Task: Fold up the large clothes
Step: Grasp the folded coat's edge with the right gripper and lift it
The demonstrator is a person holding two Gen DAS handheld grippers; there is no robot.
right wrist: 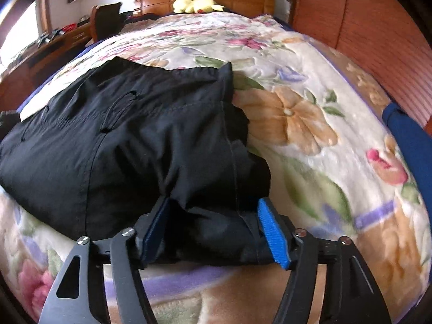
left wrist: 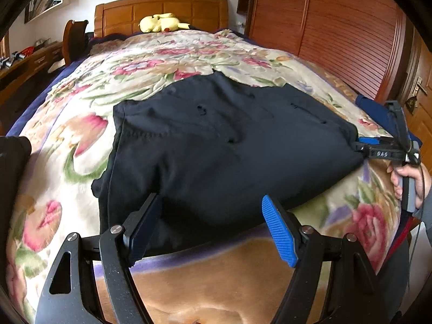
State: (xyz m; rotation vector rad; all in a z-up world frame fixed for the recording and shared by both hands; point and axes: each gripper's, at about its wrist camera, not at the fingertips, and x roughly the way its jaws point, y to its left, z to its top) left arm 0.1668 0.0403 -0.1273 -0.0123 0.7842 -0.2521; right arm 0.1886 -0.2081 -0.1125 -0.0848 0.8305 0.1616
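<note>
Bed (left wrist: 89,124): covered by a floral blanket; wide bare stretches of blanket to the left of, beyond and to the right of the garment.
Wardrobe (left wrist: 337,27): wooden, slatted doors, close along the right side of the bed; little room seen on that side.
Headboard (left wrist: 162,10): wooden, at the far end, well apart from the garment.
Black garment (left wrist: 229,148): folded into a broad bundle on the near half of the bed; near edge lying along the blanket just in front of both grippers; far edge uneven, left edge double-layered; cords and a seam visible on top in the right wrist view.
Desk (left wrist: 29,62): left of the bed, cluttered; floor gap between the two.
Left gripper (left wrist: 213,226): released, jaws spread wide at the garment's near edge; cloth between the fingertips, pads not pressing on it.
Right gripper (right wrist: 214,232): released, jaws standing apart; near right corner of the garment bunched between the blue pads (right wrist: 272,232), not pinched; in the left wrist view seen at the bundle's right corner, held by a hand (left wrist: 410,181).
Yellow plush toy (left wrist: 162,23): against the headboard.
</note>
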